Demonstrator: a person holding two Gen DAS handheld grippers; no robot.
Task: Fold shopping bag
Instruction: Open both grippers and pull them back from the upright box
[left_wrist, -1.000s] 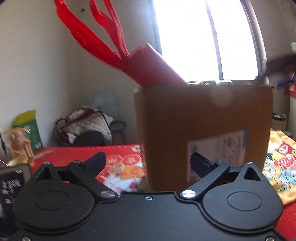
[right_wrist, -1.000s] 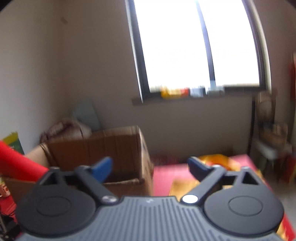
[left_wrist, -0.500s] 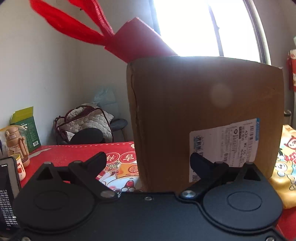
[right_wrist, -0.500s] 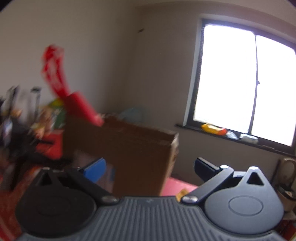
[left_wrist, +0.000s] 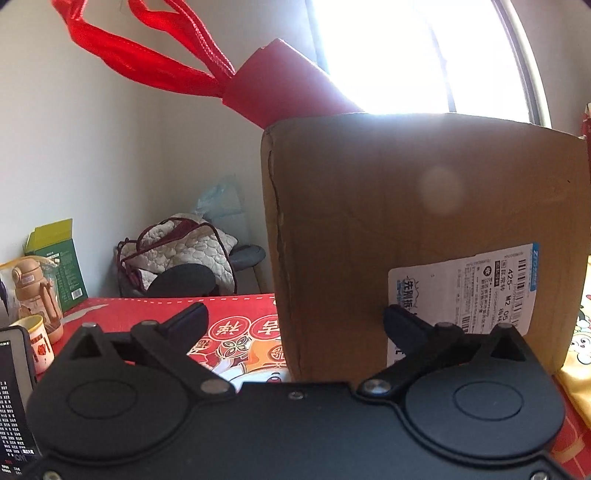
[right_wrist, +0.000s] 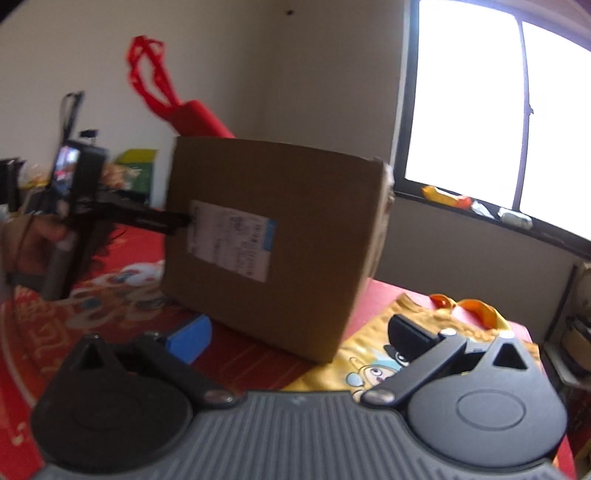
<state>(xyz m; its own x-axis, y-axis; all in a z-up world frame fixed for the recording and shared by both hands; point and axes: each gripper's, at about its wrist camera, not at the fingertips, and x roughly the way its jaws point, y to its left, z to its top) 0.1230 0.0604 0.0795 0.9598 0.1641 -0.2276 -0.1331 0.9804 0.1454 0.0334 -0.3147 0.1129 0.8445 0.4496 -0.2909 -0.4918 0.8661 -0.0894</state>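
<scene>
While both grippers hang empty, a big box (left_wrist: 424, 229) stands on the red table (left_wrist: 229, 314). Out of its top sticks the folded red bag (left_wrist: 284, 88), handles up. A yellow bag (right_wrist: 413, 339) lies flat beside the box. The left gripper (left_wrist: 291, 321) and the right gripper (right_wrist: 299, 332) are spread apart.

Right gripper (right_wrist: 299, 332) swung leftward, now facing cardboard box (right_wrist: 273, 236).

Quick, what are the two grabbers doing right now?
Left gripper: open, holding nothing.
Right gripper: open, holding nothing.
</scene>
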